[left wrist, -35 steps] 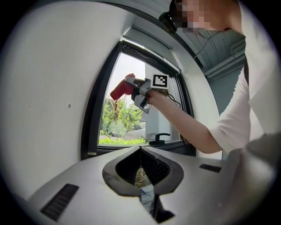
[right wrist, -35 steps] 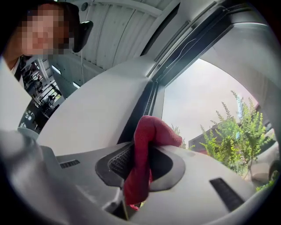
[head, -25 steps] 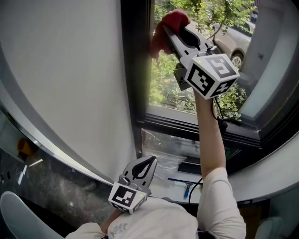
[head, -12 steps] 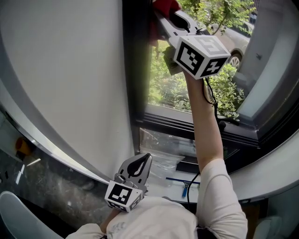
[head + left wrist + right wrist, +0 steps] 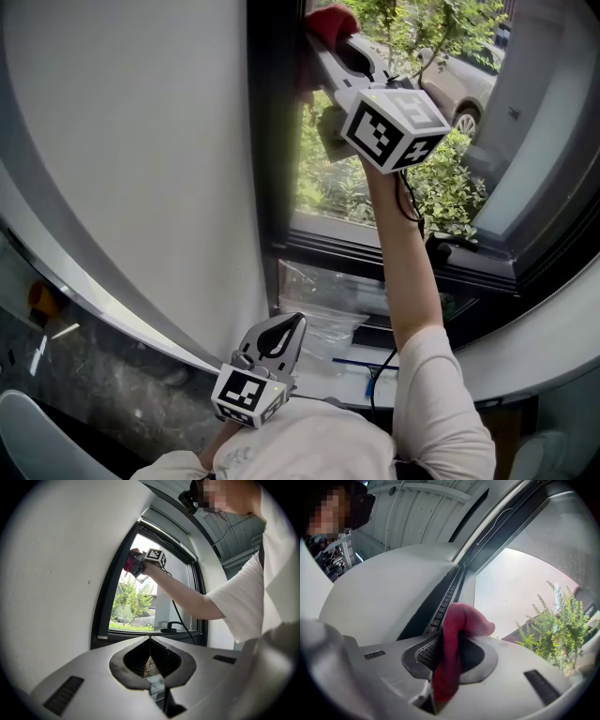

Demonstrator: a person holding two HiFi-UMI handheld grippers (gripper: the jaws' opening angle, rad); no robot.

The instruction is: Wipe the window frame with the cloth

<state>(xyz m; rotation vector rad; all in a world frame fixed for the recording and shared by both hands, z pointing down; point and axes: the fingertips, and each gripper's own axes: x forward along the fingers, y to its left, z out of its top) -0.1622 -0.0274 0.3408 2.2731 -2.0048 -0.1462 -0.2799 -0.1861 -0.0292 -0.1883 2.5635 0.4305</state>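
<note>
**A:** Starting at your left: your left gripper (image 5: 296,323) sits low by your chest, jaws pressed together with nothing between them. It gives you no brace, so a long overhead reach could tip you toward the white wall (image 5: 141,141).

**B:** Agreed. Next over, the dark window frame (image 5: 272,141) runs up beside that wall. Your red cloth (image 5: 330,19) is at its top stretch, on the upright or just beside it. I can't tell whether it's touching.

**A:** Your right gripper (image 5: 325,39) is clamped on that cloth, but only a narrow fold is pinched, and a lump bulges past the tips. Drag hard along the ribbed channel (image 5: 443,603) and the cloth may snag and pull free.

**B:** Or, if the wad flattens, bare jaw could scrape the frame. Watch the cable (image 5: 412,202) too. It hangs by your arm and might catch the dark fitting (image 5: 448,248) on the sill below.
</note>
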